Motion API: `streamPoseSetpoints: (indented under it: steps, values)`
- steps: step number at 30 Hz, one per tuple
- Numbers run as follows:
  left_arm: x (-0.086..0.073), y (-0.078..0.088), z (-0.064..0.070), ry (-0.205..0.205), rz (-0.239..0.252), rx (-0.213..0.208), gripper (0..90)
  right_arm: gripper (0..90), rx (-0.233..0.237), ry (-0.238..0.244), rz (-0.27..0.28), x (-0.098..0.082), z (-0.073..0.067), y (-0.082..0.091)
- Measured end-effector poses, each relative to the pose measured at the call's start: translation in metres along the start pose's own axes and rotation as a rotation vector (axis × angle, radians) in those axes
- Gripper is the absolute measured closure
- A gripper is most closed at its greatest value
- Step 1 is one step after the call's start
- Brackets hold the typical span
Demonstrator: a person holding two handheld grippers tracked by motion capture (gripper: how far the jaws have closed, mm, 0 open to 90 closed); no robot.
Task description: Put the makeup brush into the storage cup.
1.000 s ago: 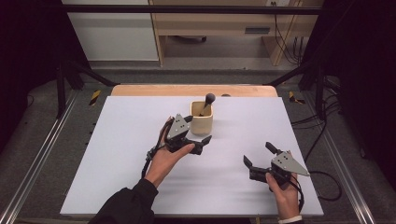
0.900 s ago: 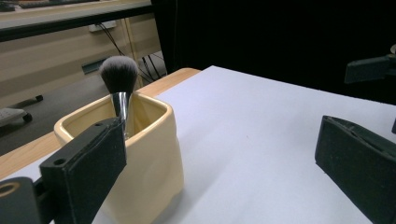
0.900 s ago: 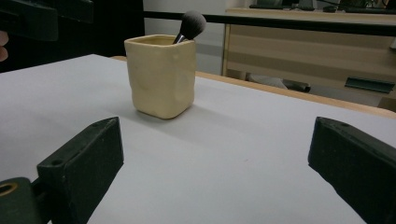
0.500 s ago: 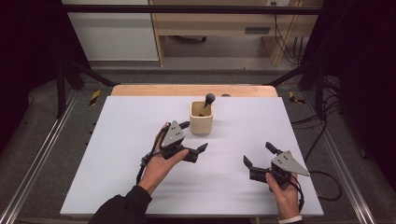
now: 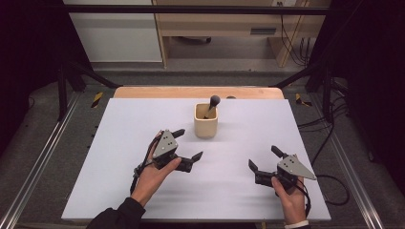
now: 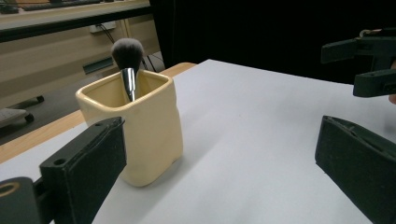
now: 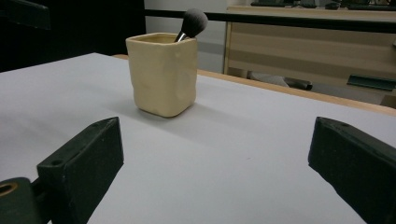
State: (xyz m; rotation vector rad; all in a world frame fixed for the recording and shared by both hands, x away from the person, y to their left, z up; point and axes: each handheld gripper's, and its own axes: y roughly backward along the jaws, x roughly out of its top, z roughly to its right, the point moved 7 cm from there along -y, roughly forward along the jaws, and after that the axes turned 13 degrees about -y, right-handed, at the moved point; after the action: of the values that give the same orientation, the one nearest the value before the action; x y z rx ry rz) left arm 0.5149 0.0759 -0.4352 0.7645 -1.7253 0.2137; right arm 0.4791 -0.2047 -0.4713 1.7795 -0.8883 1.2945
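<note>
Both tools sit with their jaws spread wide and nothing between them: my left gripper (image 5: 187,149) hovers just in front of the cream cup (image 5: 206,121), and my right gripper (image 5: 264,165) rests low over the white table (image 5: 119,143), well apart from the cup, toward the near right corner.

From the left gripper view the cup (image 6: 135,126) stands upright near the table's far edge, with a makeup brush (image 6: 127,65) leaning inside it, bristles up. In the right gripper view the brush (image 7: 191,23) tilts toward the right rim.

I judge the cup to be glazed ceramic: rigid, moderately heavy, smooth enough to slip, and liable to chip if tipped. Its walls look slightly uneven, so flat contact on two opposite sides near mid-height seems safest, though it may be nearly as wide as my jaws open.

I take the brush to be light and stiff along its metal ferrule, soft at the head. I would pinch it on the ferrule or the handle just below the bristles, not the bristles themselves, and lift straight along its lean so the cup does not topple.
</note>
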Motion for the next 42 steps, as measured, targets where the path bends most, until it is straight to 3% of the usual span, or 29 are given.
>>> streamPoseSetpoints:
  steps: [17,42]
  values:
    - [-0.023,0.032,-0.008,0.028,0.000,0.038,1.8,3.3,0.001,-0.001,-0.009,-0.001,0.000,0.000]
    - [-0.032,0.065,-0.021,0.024,0.013,0.076,1.8,2.9,0.011,0.003,-0.018,-0.001,-0.002,0.000]
